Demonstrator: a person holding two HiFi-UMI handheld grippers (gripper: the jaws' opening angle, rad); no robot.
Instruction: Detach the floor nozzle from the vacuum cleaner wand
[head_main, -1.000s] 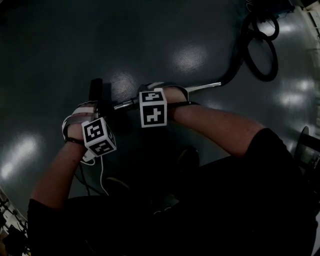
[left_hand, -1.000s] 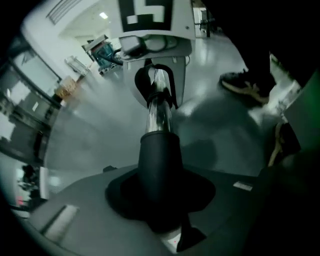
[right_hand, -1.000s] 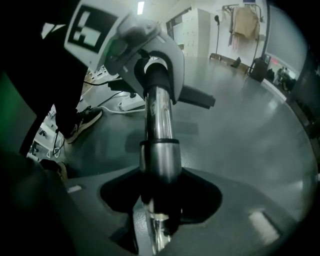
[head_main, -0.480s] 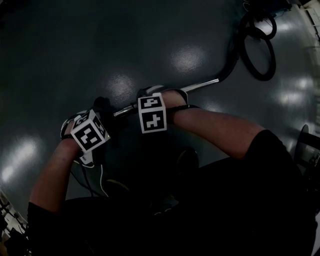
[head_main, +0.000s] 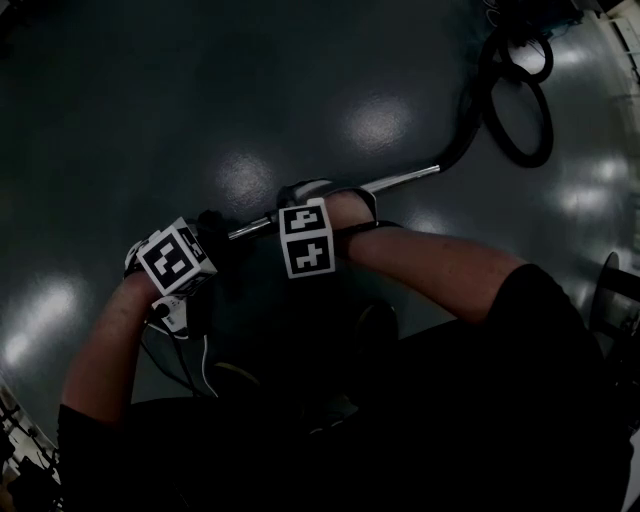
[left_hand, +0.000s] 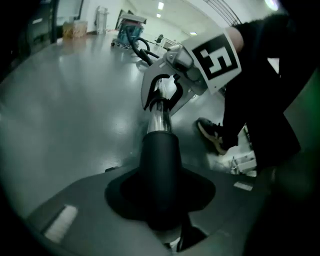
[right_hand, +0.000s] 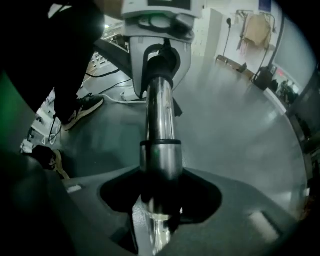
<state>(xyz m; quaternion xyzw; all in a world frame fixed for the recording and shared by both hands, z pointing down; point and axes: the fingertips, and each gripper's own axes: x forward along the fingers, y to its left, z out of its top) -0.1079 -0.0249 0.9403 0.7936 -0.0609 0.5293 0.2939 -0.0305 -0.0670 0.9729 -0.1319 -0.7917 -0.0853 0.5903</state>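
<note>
The chrome wand (head_main: 340, 192) lies slanted across the dark floor and runs up right into a black hose (head_main: 470, 120). In the left gripper view the black neck of the floor nozzle (left_hand: 159, 165) fills the gap of my left gripper (left_hand: 160, 200), which is shut on it; the chrome wand (left_hand: 161, 117) comes out of that neck. My right gripper (right_hand: 159, 200) is shut on the wand (right_hand: 160, 115) a short way up from the left one. In the head view the two marker cubes sit side by side, left gripper (head_main: 205, 240) and right gripper (head_main: 305, 205). The nozzle's head is hidden.
The hose forms loops (head_main: 520, 100) at the top right of the floor. White cables (head_main: 185, 340) trail near my left arm. My shoe (left_hand: 212, 132) stands close beside the wand. Tables and gear (left_hand: 130, 27) stand far back in the room.
My left gripper has rolled, so its cube shows another face, and it has shifted a little left. The black nozzle bar seen upright beside it earlier is no longer visible. The right gripper has stayed put.
</note>
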